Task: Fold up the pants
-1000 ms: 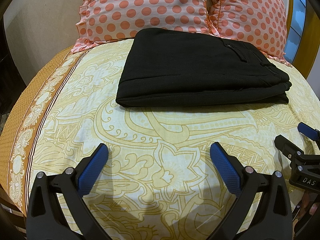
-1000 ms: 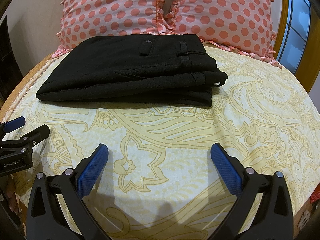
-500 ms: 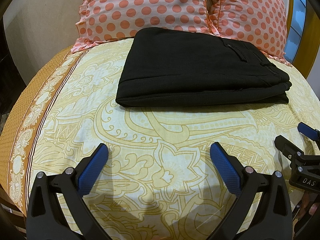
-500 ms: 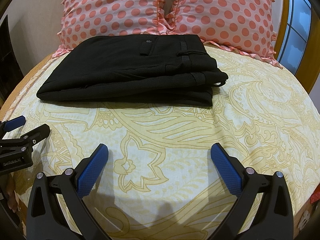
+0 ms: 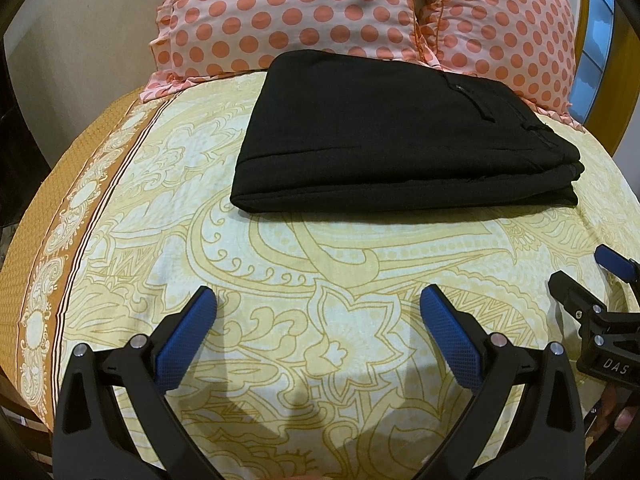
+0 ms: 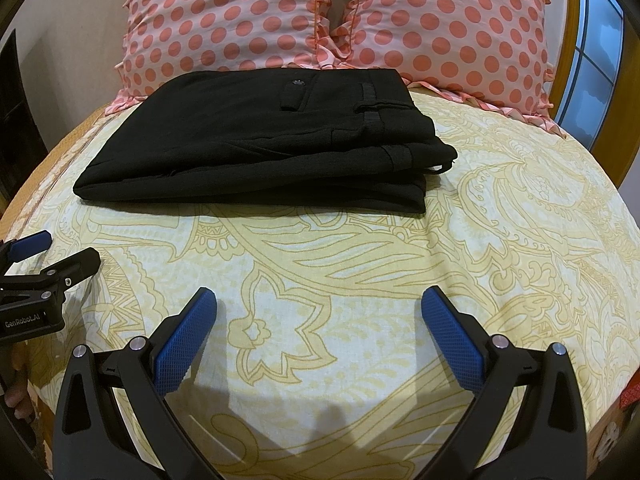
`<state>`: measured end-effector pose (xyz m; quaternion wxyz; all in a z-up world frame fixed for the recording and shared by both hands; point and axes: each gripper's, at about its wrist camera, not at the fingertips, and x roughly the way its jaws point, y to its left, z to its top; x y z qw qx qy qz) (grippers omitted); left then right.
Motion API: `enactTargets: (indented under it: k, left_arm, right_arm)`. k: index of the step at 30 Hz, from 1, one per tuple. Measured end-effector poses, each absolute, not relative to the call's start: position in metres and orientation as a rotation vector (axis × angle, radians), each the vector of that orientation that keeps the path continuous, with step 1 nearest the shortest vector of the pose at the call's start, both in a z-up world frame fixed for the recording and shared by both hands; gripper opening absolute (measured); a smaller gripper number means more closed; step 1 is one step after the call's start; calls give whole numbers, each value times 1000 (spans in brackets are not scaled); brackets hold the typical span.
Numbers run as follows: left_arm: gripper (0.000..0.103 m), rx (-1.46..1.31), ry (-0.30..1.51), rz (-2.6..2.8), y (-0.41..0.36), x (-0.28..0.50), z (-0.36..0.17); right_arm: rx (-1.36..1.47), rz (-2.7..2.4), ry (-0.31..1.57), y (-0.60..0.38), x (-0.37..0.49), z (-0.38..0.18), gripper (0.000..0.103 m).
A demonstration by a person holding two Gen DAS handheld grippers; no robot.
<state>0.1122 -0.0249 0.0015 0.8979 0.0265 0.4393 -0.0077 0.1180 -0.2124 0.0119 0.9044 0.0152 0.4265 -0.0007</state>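
The black pants lie folded in a flat rectangular stack on the yellow patterned bedsheet, just in front of the pillows; they also show in the right wrist view, waistband and pocket button on top at the right. My left gripper is open and empty, hovering over the sheet well short of the pants. My right gripper is open and empty, also short of the pants. Each gripper shows at the edge of the other's view, the right one and the left one.
Two pink pillows with orange dots lean against the headboard behind the pants. An orange border strip runs along the bed's left edge. A wooden frame and window stand at the right.
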Motion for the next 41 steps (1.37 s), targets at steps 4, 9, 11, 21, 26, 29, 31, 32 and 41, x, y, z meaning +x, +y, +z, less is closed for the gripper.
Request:
enactTargets:
  k: [4,9,11,21,26,29,31,32,41]
  left_arm:
    - [101,56,911,-16,-25,112,1]
    - [101,55,910,-16,-25,112,1]
    - [101,55,910,-16,-25,112,2]
    - [101,55,911,-15,-25,112,1]
    - [101,55,916,-15,-25,113,1]
    - [101,56,913,-18,-26,112,0]
    - [101,57,912,-21,-26,112,0]
    - [101,58,911,-22,-26,112,0]
    - [101,59,910,-23,-26,112,-1]
  right_arm:
    - [31,-1,882,-212,118,12,102]
    - [31,-2,882,-212,119,12,102]
    - [31,-2,882,-212,118,12,102]
    - [32,-2,882,-212,119,12,102]
    - [32,-3,882,-212,119,12,102]
    - [32,-4,882,-212,119,12,102]
    - [32,-4,882,-212,119,12,102]
    - [32,-3,882,-212,119,12,102]
    - [32,-3,882,-212,119,12,102]
